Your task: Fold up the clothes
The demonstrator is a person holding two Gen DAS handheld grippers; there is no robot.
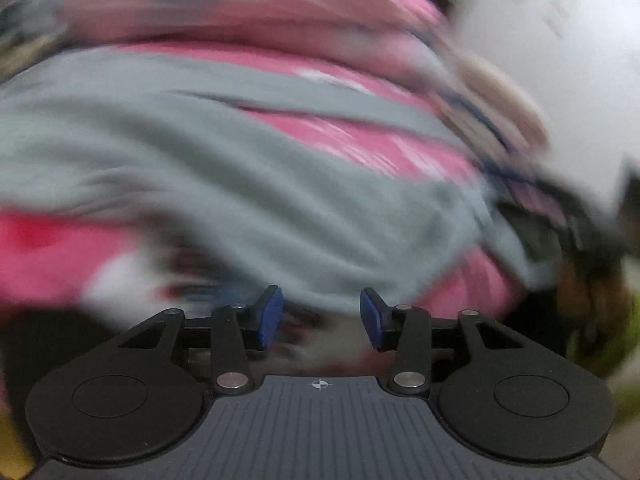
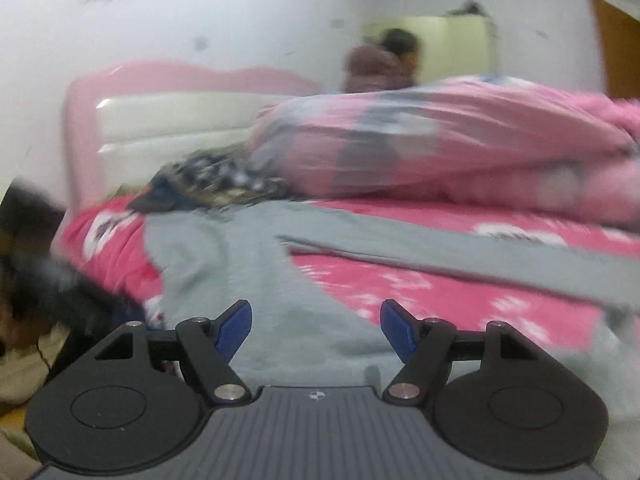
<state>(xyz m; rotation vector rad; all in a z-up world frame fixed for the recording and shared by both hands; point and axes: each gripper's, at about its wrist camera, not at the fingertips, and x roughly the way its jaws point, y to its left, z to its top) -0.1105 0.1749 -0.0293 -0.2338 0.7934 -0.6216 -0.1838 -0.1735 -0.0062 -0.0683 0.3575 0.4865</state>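
Both your grippers, left [image 1: 321,316] and right [image 2: 316,330], hang spread and empty above the grey garment [image 2: 248,264], which lies spread on the pink bed sheet [image 2: 420,284], one sleeve [image 2: 460,256] stretched sideways, probably laid flat for folding.

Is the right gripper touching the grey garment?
Cannot tell. The right wrist view shows the open right gripper over the grey garment, but blur hides any contact or gap.

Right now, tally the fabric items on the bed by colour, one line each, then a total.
Grey: 1, the grey garment spread flat, one long sleeve out to the side
Pale pink: 1, the bunched quilt behind it
Bright pink: 1, the patterned bedsheet underneath
Dark checked: 1, the crumpled cloth near the headboard
Total: 4
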